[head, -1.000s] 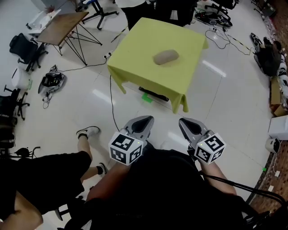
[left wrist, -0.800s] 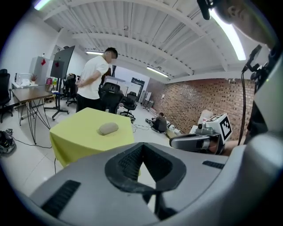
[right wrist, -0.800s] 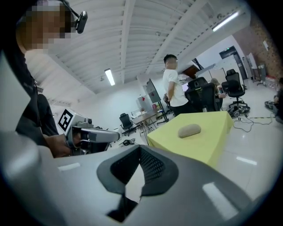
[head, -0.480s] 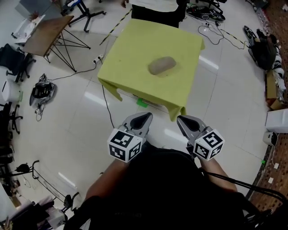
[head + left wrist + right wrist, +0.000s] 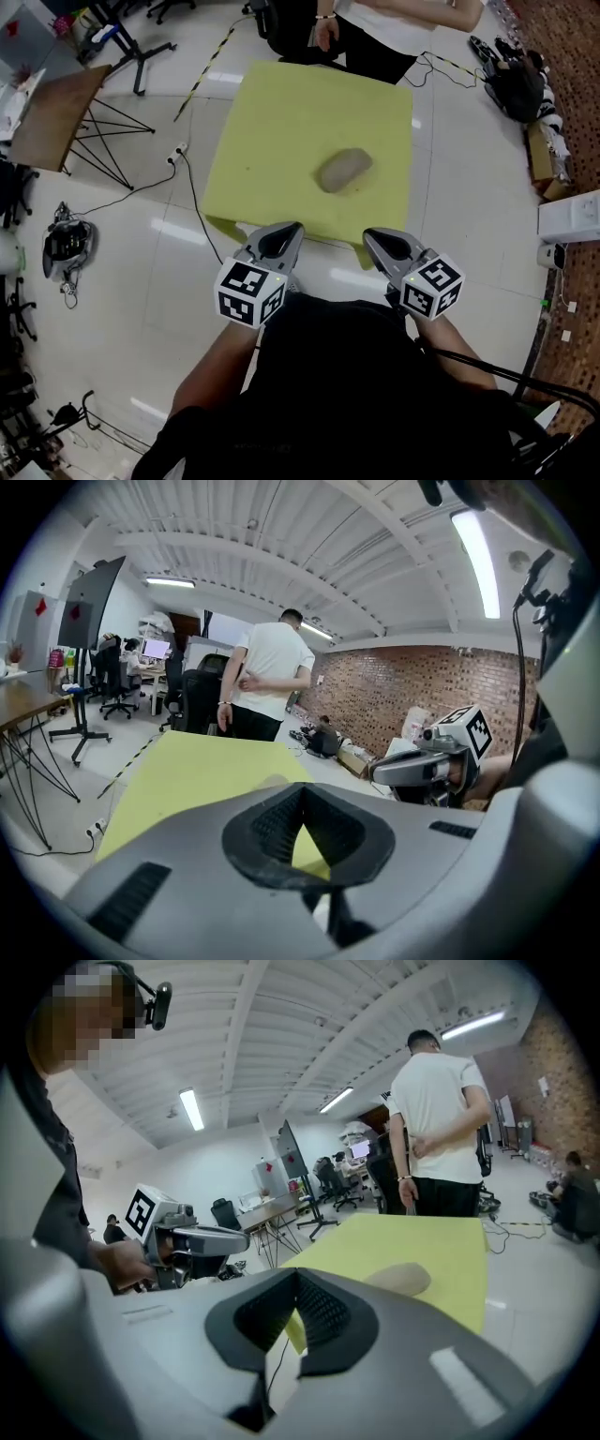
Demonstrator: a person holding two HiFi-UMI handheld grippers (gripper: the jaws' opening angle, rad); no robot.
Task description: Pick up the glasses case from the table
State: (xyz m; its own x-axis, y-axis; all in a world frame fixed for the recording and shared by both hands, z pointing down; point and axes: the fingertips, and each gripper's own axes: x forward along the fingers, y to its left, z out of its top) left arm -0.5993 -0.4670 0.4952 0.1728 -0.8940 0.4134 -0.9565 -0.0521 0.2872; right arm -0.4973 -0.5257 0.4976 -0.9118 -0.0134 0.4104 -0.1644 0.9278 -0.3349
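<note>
A beige oval glasses case (image 5: pixel 344 170) lies near the middle of a square table under a yellow-green cloth (image 5: pixel 272 141). My left gripper (image 5: pixel 275 241) and right gripper (image 5: pixel 386 246) hover side by side at the table's near edge, short of the case. Both are shut with nothing between the jaws. In the right gripper view the case (image 5: pixel 398 1279) lies ahead and to the right of the jaw tips (image 5: pixel 298 1279). The left gripper (image 5: pixel 302 794) hides most of the case (image 5: pixel 272 782) in its own view.
A person in a white shirt (image 5: pixel 394 23) stands at the table's far side. A wooden folding table (image 5: pixel 52 117) stands to the left. A cable (image 5: pixel 192 202) runs over the floor by the table's left corner. Bags (image 5: pixel 516 84) and a white box (image 5: pixel 572 217) lie to the right.
Both grippers have moved forward together from open floor to the table's near edge. The table and case now sit closer in the head view. The seated person at lower left is out of view.
</note>
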